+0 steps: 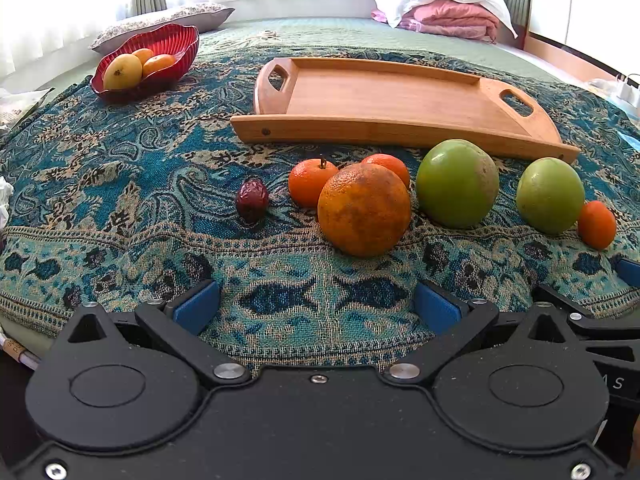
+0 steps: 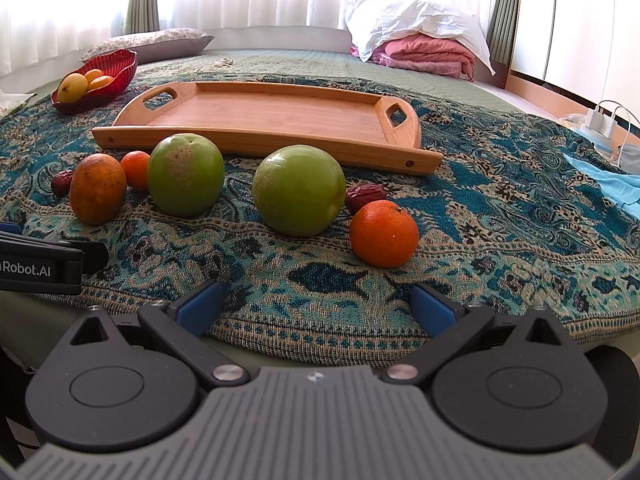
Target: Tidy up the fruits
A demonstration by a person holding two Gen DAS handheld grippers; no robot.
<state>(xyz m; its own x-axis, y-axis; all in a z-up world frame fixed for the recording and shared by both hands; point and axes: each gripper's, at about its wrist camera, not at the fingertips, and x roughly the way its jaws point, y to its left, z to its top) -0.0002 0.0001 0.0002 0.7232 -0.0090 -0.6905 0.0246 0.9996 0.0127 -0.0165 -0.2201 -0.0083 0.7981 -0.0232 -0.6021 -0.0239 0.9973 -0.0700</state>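
Observation:
On the patterned blue cloth [image 1: 120,184] lies a row of fruit: a red date [image 1: 252,200], two tangerines [image 1: 310,182], a big mottled orange [image 1: 364,210], two green apples [image 1: 456,182] [image 1: 550,196] and a small tangerine [image 1: 597,225]. Behind the row sits a bare wooden tray [image 1: 384,96]. My left gripper [image 1: 316,308] is open, low over the cloth, short of the orange. My right gripper [image 2: 316,308] is open too, in front of a green apple [image 2: 298,190] and a tangerine [image 2: 384,234], with a second date [image 2: 366,196] behind them.
A red ribbed bowl [image 1: 176,40] with yellow and orange fruit stands at the back left. Pillows [image 2: 160,42], folded pink and white bedding [image 2: 424,40] and curtains lie beyond. White chargers [image 2: 598,120] and a blue cloth [image 2: 612,184] are at the right. The left gripper's body [image 2: 40,266] shows at the right wrist view's left edge.

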